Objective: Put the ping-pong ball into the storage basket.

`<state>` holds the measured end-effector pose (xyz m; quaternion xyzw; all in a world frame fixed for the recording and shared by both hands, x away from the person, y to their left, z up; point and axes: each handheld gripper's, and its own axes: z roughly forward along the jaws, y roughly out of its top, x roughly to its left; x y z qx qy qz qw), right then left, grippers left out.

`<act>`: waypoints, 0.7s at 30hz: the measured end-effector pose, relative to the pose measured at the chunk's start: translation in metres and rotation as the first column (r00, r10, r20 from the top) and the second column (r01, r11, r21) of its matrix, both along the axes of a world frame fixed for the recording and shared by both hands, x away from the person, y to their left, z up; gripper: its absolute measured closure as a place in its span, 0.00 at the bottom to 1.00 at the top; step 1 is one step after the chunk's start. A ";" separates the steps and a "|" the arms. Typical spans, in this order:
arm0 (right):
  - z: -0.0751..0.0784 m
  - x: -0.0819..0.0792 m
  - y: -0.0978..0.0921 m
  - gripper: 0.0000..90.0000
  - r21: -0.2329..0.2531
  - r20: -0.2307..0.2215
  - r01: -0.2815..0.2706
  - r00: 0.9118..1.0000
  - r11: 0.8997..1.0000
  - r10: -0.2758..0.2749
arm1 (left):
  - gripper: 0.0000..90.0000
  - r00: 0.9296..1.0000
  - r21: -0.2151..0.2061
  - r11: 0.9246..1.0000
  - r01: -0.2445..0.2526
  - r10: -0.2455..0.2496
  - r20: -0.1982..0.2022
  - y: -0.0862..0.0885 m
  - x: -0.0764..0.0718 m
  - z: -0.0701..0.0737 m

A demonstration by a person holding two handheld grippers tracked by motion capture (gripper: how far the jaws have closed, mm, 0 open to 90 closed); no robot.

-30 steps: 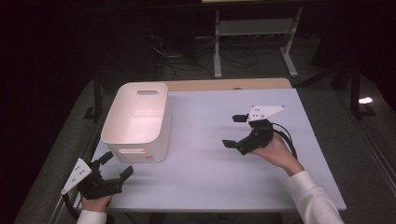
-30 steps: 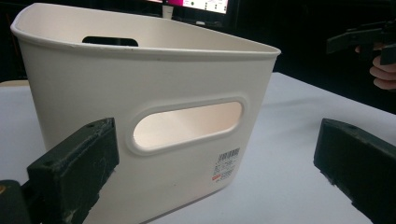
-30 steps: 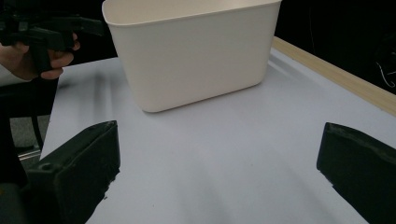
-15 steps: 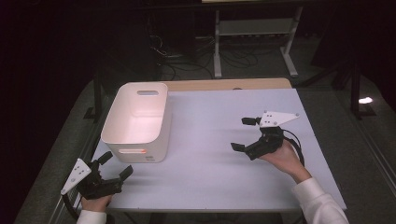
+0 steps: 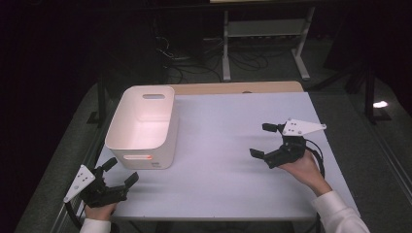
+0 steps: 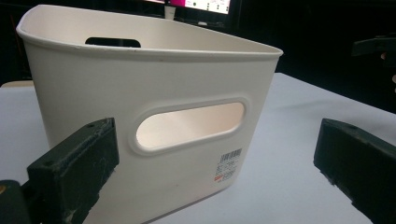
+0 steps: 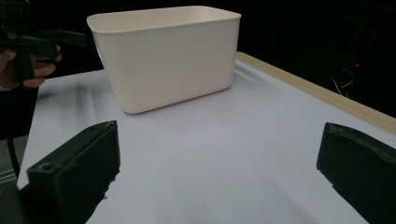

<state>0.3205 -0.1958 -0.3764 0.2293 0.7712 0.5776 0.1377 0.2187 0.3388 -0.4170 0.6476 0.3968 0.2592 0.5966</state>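
The white plastic bin (image 5: 144, 127) stands upright on the surface (image 5: 228, 174), at its far left part, with a handle slot in each short wall and a barcode label low on the near wall. Nothing is seen inside it in the high view.

Compared with one second ago, the right tool (image 5: 272, 141) has been drawn away from the bin, toward the right edge of the surface and a little nearer to the person; its jaws are spread wide and nothing is held between them. In the right gripper view the bin (image 7: 168, 56) is seen well apart, beyond bare surface. The left tool (image 5: 119, 172) has hardly been displaced: it is kept just beside the near short wall of the bin, at the near left corner of the surface, with its jaws also wide apart and empty. In the left gripper view the handle slot of the bin (image 6: 154, 116) is seen close ahead, between the two jaws.

From this it is judged that the right hand is being parked, and that any grasp of the bin would be made by the left tool, probably at the near wall or rim. The bin itself has not been moved
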 end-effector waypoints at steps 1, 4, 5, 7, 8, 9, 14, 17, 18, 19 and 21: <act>-0.001 -0.001 -0.002 0.00 -0.003 0.005 0.003 1.000 1.000 -0.003 | 0.00 1.000 -0.001 1.000 0.000 0.000 0.001 0.000 0.000 0.000; -0.003 -0.003 -0.008 0.00 -0.001 0.012 0.019 1.000 1.000 -0.019 | 0.00 1.000 0.001 1.000 0.001 -0.001 0.001 0.000 0.000 0.000; -0.004 -0.004 -0.009 0.00 0.007 0.009 0.028 1.000 1.000 -0.028 | 0.00 1.000 0.000 1.000 0.001 -0.001 0.001 0.000 0.000 0.000; -0.006 -0.006 -0.014 0.00 0.010 0.016 0.042 0.999 0.999 -0.042 | 0.00 1.000 0.001 1.000 0.001 -0.001 0.001 0.000 0.000 0.000; -0.007 -0.007 -0.015 0.00 0.014 0.019 0.047 0.999 0.999 -0.048 | 0.00 1.000 0.002 1.000 0.000 0.000 0.000 0.000 0.000 0.000; -0.008 -0.008 -0.017 0.00 0.014 0.021 0.054 0.998 0.998 -0.054 | 0.00 1.000 0.001 1.000 0.001 -0.001 0.001 0.000 0.000 0.000; -0.012 -0.012 -0.022 0.00 0.017 0.035 0.075 0.997 0.997 -0.076 | 0.00 1.000 -0.001 1.000 0.002 -0.002 0.003 0.000 0.001 0.000; -0.014 -0.014 -0.024 0.00 0.022 0.040 0.083 0.996 0.996 -0.084 | 0.00 1.000 -0.002 1.000 0.001 -0.001 0.001 -0.001 0.001 0.000; -0.015 -0.015 -0.025 0.00 0.019 0.039 0.087 0.995 0.996 -0.088 | 0.00 1.000 -0.003 1.000 0.001 -0.001 0.001 -0.001 0.001 0.000; -0.016 -0.015 -0.026 0.00 0.022 0.042 0.088 0.995 0.996 -0.089 | 0.00 1.000 -0.002 1.000 0.002 -0.002 0.001 0.000 0.001 0.000; -0.018 -0.017 -0.027 0.00 0.014 0.035 0.097 0.995 0.995 -0.098 | 0.00 1.000 -0.002 1.000 0.002 -0.002 0.002 0.000 0.001 0.000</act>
